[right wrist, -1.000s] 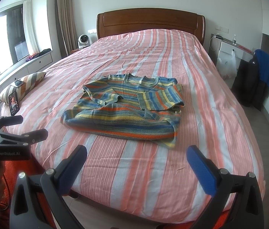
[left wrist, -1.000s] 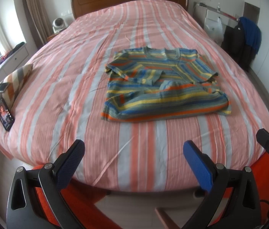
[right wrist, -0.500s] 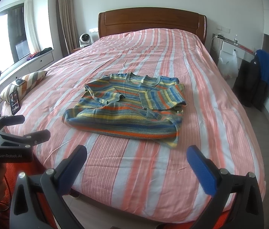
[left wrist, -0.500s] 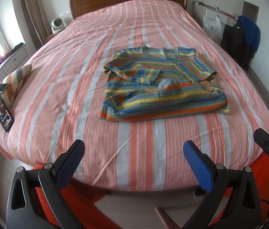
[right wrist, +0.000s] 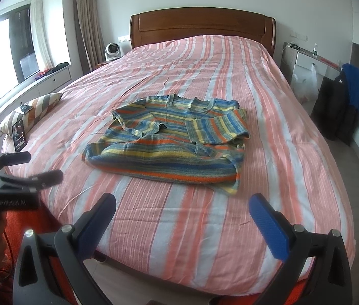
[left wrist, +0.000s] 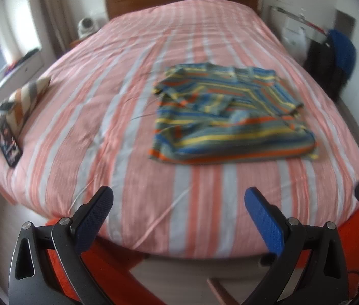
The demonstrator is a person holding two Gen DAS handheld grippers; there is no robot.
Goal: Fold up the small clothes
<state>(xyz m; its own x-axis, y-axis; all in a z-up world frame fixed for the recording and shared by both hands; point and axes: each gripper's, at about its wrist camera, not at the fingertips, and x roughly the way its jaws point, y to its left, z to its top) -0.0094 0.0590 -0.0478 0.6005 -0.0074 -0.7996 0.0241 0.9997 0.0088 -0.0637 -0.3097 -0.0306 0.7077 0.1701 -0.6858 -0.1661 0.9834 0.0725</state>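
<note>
A small striped sweater (left wrist: pixel 230 117) in blue, yellow and orange lies on the pink striped bed (left wrist: pixel 128 117), sleeves folded in over the body. It also shows in the right wrist view (right wrist: pixel 174 142). My left gripper (left wrist: pixel 179 203) is open and empty, over the foot edge of the bed, well short of the sweater. My right gripper (right wrist: pixel 182 211) is open and empty, also at the foot edge. The left gripper shows from the side in the right wrist view (right wrist: pixel 39 167).
A striped pillow (right wrist: pixel 34 109) and a phone (right wrist: pixel 19 133) lie at the bed's left edge. A wooden headboard (right wrist: pixel 202 25) stands at the far end. Dark and blue clothes (right wrist: pixel 344 101) hang at the right. An orange rug (left wrist: pixel 347 231) lies below the foot.
Both grippers have moved a little forward toward the bed. The left wrist view has swung left and is blurred. The sweater has not moved.
</note>
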